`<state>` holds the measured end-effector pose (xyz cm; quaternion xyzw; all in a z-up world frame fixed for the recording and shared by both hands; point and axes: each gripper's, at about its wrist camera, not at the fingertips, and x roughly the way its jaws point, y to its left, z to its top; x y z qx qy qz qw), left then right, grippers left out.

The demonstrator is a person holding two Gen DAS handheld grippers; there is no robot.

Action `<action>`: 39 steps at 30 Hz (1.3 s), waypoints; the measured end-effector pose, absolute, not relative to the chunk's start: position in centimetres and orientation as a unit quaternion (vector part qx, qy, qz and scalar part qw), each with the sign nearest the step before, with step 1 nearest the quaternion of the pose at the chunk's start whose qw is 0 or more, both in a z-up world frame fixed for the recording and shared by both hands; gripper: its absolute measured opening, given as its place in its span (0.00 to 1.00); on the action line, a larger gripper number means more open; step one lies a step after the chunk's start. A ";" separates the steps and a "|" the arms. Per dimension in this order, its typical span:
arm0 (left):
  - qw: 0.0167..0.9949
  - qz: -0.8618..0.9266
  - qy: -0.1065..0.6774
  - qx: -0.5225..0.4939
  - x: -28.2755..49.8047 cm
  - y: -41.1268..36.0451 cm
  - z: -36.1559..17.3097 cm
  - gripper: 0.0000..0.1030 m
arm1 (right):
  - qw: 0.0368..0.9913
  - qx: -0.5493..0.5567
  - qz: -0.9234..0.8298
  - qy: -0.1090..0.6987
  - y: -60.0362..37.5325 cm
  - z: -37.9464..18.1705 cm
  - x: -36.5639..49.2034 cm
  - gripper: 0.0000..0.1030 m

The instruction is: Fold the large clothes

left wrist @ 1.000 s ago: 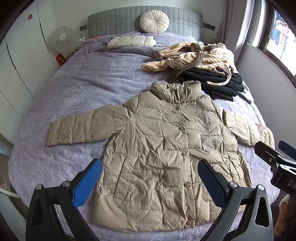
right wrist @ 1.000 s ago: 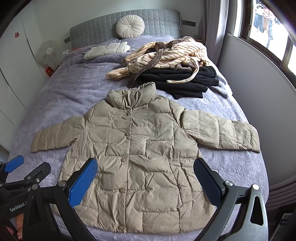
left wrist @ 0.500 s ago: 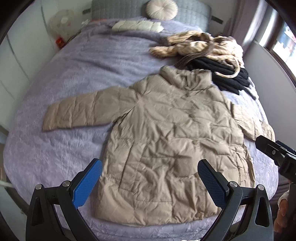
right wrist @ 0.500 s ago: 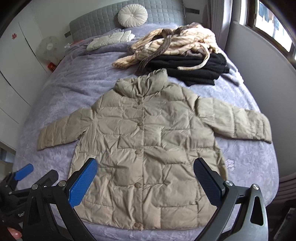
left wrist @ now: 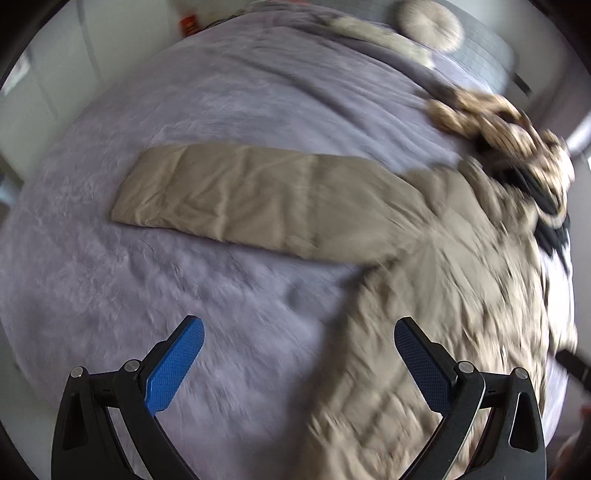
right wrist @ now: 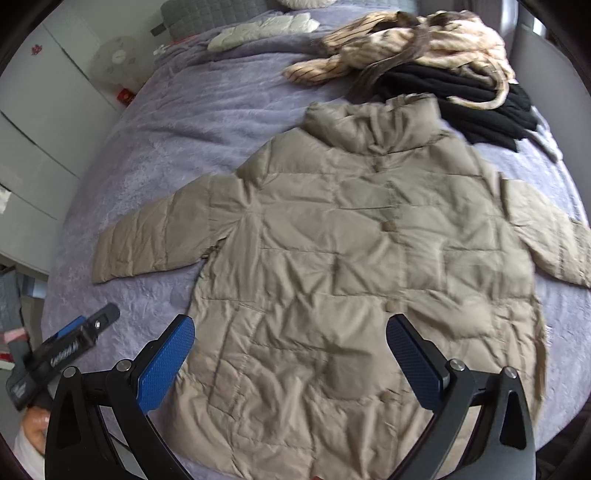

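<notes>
A beige quilted puffer jacket (right wrist: 362,266) lies flat, front up and buttoned, on the purple bed (right wrist: 177,122), both sleeves spread out. My right gripper (right wrist: 290,354) is open and empty, hovering over the jacket's lower body. My left gripper (left wrist: 299,354) is open and empty above the bedspread just below the jacket's left sleeve (left wrist: 251,199), with the jacket's side edge under its right finger. The left gripper also shows in the right wrist view (right wrist: 66,350) at the bed's left edge. The left wrist view is motion-blurred.
A striped beige garment (right wrist: 406,44) lies on folded black clothes (right wrist: 461,96) at the bed's far right. A folded cream garment (right wrist: 258,29) and a round cushion (left wrist: 430,24) are near the grey headboard. White cupboards (right wrist: 33,147) and a fan (right wrist: 114,62) stand on the left.
Both grippers have moved down and closer to the bed. The left gripper has swung left toward the jacket's left sleeve. Both stay open and empty.
</notes>
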<state>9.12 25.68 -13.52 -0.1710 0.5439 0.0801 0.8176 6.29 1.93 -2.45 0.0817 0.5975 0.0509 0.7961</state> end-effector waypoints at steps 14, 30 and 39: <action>0.773 0.110 0.465 -0.417 16.7 42.2 -27.3 1.00 | 0.758 0.054 0.080 0.645 8.6 -10.2 11.0 1.00; 0.827 0.087 0.426 -0.356 19.2 41.4 -23.9 0.14 | 0.788 0.075 0.116 0.600 13.7 -15.0 20.3 0.43; 0.882 -0.013 0.368 -0.295 19.7 35.1 -15.0 0.14 | 0.728 0.179 0.140 0.646 11.9 -20.9 22.0 0.10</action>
